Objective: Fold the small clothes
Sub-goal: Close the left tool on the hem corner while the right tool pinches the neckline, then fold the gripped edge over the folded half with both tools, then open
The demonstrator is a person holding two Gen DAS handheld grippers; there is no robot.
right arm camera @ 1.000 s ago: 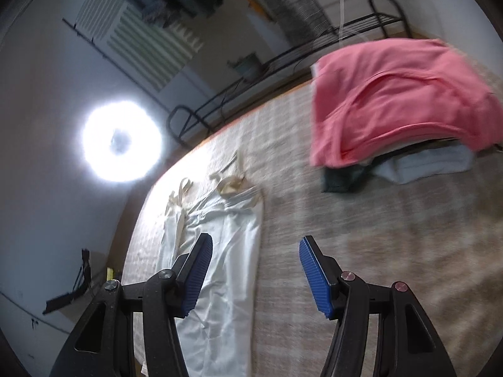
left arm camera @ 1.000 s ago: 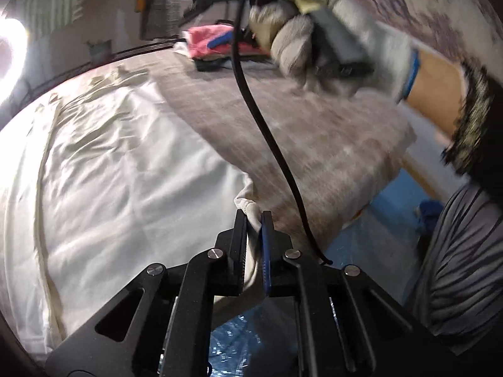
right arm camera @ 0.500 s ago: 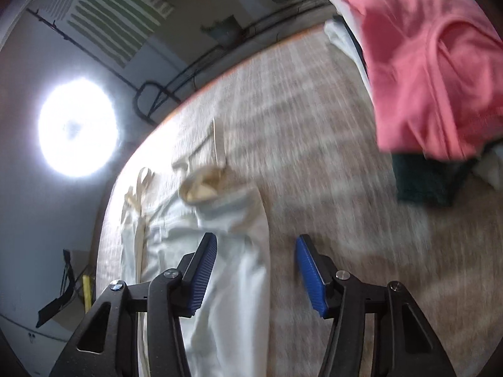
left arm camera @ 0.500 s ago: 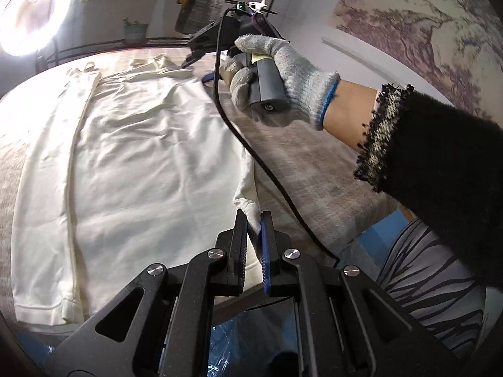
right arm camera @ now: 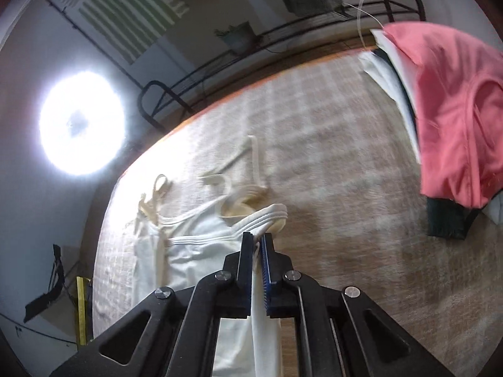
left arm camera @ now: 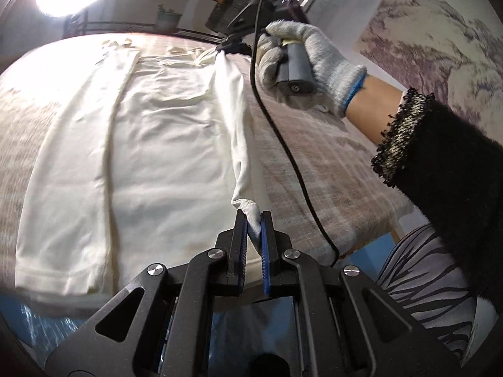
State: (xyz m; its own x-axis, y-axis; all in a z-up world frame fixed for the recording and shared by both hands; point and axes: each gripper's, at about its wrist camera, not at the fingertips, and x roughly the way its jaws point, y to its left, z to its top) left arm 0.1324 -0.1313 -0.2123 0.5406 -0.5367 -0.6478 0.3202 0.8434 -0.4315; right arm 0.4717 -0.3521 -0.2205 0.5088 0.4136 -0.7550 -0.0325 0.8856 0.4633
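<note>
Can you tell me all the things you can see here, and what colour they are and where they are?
white garment: one, cream-white with thin straps, spread flat on the table, right edge lifted
table cover: one, beige checked, under everything
pink garment: one, pink, top of the pile at the far right
dark cloth: one, dark green, under the pink one
ring light: one, bright white, far left
black cable: one, hanging from the right tool
left gripper: black with blue pads, pinching the near hem corner
right gripper: black and blue, pinching the top edge
gloved hand: one, grey glove
</note>
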